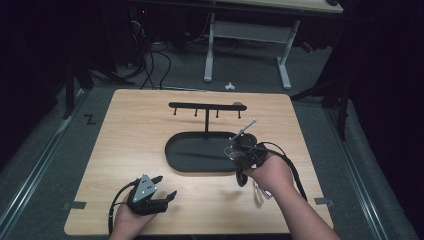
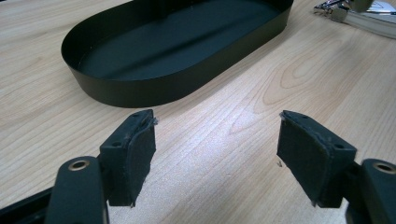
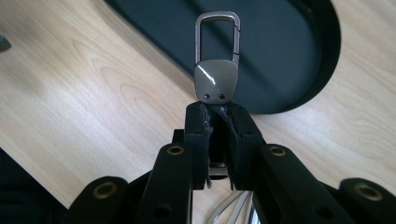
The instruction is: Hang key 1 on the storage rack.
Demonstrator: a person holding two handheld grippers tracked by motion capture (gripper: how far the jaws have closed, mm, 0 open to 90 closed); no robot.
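Pale wooden table (image 1: pixel 125 150) fills the middle of the high view, with grey carpet and dark room around it; at the lower left of that frame the left gripper (image 1: pixel 159 192) rests low over the wood in the person's left hand (image 1: pixel 127 220), its 2 jaws spread wide with nothing between them; the left gripper view shows bare wood grain in the gap between the 2 pads (image 2: pixel 140 154). Right of centre in the high view the right gripper (image 1: pixel 239 145) is held by the right hand (image 1: pixel 272 172) at the right end of the black oval tray (image 1: pixel 175 157); its jaws are closed tight on a metal key-ring clip (image 3: pixel 216 70), which stands up out of the pads in the right gripper view, the loop end lying over the tray's rim; pale loops hanging below the hand may be part of the same key ring, though the view is too dim to be sure. Farther back, a black stand with 4 small hooks (image 1: pixel 206 106) rises from the tray; beyond the table's far edge, at the top of the frame, white desk legs (image 1: pixel 210 50) stand among cables.
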